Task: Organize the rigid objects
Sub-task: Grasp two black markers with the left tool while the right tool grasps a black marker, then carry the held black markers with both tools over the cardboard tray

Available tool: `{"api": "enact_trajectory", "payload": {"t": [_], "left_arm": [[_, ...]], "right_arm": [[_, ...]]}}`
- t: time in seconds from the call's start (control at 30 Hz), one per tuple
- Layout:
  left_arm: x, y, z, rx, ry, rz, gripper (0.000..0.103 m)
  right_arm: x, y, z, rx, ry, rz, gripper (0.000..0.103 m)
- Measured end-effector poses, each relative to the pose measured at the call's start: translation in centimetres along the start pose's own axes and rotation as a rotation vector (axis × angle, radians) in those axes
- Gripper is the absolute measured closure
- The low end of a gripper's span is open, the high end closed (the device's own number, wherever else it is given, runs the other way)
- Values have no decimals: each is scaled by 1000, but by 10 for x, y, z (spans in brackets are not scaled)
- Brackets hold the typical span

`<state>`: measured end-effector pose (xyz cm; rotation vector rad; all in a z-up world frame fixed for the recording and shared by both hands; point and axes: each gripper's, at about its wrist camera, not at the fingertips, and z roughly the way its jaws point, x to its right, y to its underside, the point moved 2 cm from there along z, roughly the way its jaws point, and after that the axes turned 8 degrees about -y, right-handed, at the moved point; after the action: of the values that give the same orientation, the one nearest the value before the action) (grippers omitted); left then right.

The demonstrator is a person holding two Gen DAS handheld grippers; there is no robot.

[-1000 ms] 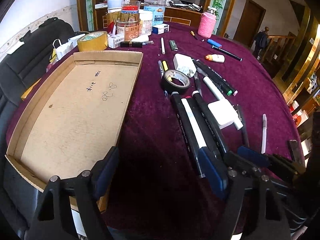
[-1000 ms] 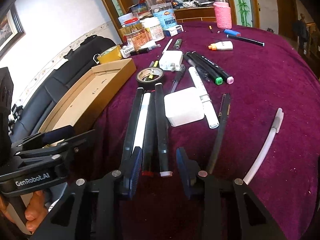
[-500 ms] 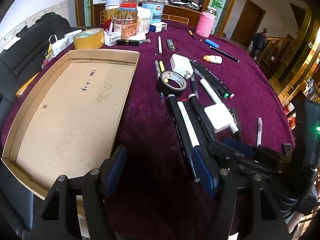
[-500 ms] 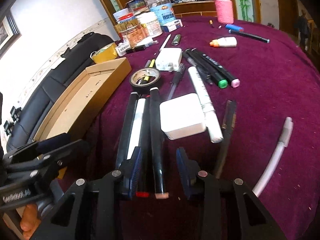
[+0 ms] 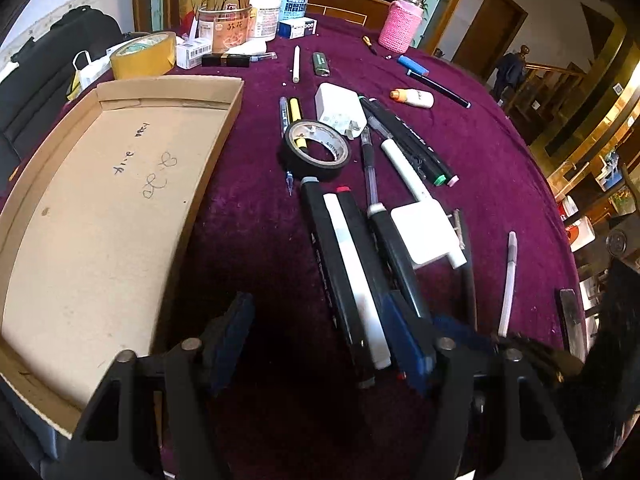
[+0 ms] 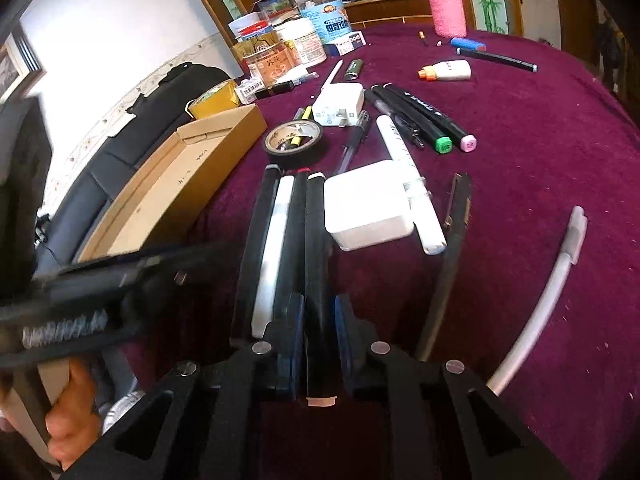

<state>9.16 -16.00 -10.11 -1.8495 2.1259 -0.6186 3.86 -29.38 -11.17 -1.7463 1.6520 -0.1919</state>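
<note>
A black marker (image 6: 318, 280) with a pale pink end cap is clamped between the blue pads of the right gripper (image 6: 316, 344), low in the centre of the right wrist view. It is the rightmost of four long markers laid side by side on the purple tablecloth (image 6: 540, 168); a second black marker (image 6: 294, 232), a white marker (image 6: 274, 248) and a third black marker (image 6: 256, 240) are seen touching one another to its left. In the left wrist view the same row is found right of centre, with the clamped marker (image 5: 394, 252) running down toward the lower right.

Just right of the clamped marker a white charger block (image 6: 366, 204) is seen, touching a long white pen (image 6: 408, 184) on its far side. A dark flat clip-like tool (image 6: 452, 240) lies beyond that, and a curved grey pen (image 6: 552, 280) is placed well apart at the right edge. Above the row a roll of black tape (image 6: 294, 142) lies flat, with a yellow pen partly inside its ring.

The left gripper (image 5: 320, 328) is held with its fingers wide apart over bare cloth at the bottom of its own view, gripping nothing. In the right wrist view it appears blurred at the lower left.

An open cardboard tray (image 5: 48, 152) fills the left half of the left wrist view, with handwriting on its floor. Jars, a roll of yellow tape (image 5: 144, 54) and a pink knitted bottle (image 5: 400, 24) are ranged along the top of the frame.
</note>
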Motion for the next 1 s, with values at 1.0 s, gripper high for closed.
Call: {"api": "enact_trajectory", "payload": {"t": [1.0], "left_arm": [[-6,-2,-6,-3,94,-33,88]], "right_arm": [[-14,7,-13,85,57,-46,88]]}}
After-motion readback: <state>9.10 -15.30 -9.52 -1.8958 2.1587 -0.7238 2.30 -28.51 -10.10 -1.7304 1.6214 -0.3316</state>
